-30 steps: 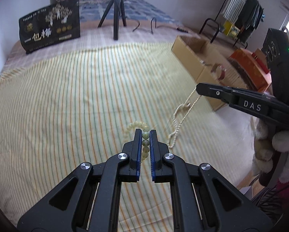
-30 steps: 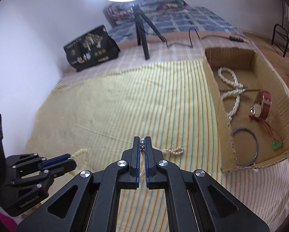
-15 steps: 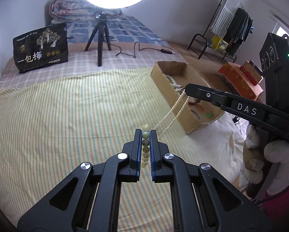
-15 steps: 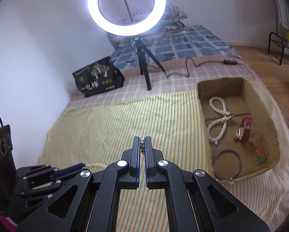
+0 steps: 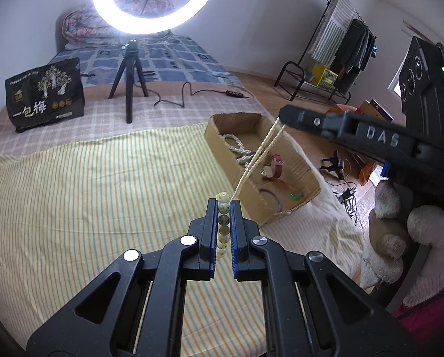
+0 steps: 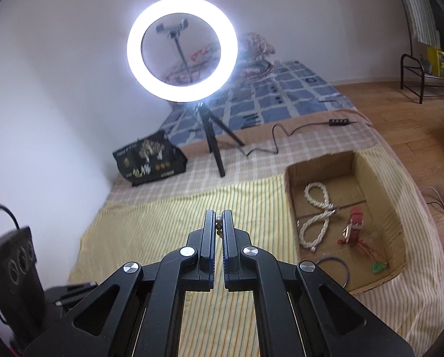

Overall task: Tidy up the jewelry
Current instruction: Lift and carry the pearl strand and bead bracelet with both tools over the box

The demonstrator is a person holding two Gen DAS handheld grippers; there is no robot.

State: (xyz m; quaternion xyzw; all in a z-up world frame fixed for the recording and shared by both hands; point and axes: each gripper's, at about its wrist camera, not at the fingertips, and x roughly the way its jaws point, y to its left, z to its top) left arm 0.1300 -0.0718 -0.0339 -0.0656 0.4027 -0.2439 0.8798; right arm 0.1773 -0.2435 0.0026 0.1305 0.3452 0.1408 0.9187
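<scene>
The left claw (image 5: 224, 205) pinches a pale green bead bracelet (image 5: 223, 208) above the striped bedspread (image 5: 88, 193). The right claw (image 6: 219, 217) is pressed together on a pearl necklace (image 5: 263, 148), whose doubled strand hangs taut over the cardboard box (image 5: 308, 175) holding a rope necklace (image 6: 317, 208), red watch (image 6: 354, 223) and blue bangle (image 6: 337, 264).

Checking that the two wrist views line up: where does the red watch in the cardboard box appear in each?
Left wrist: the red watch lies right of centre, mid-height, inside the cardboard box, behind the hanging pearl strand.
Right wrist: the red watch sits right of centre, in the box's middle.
Shared landmark: the ring light.
</scene>
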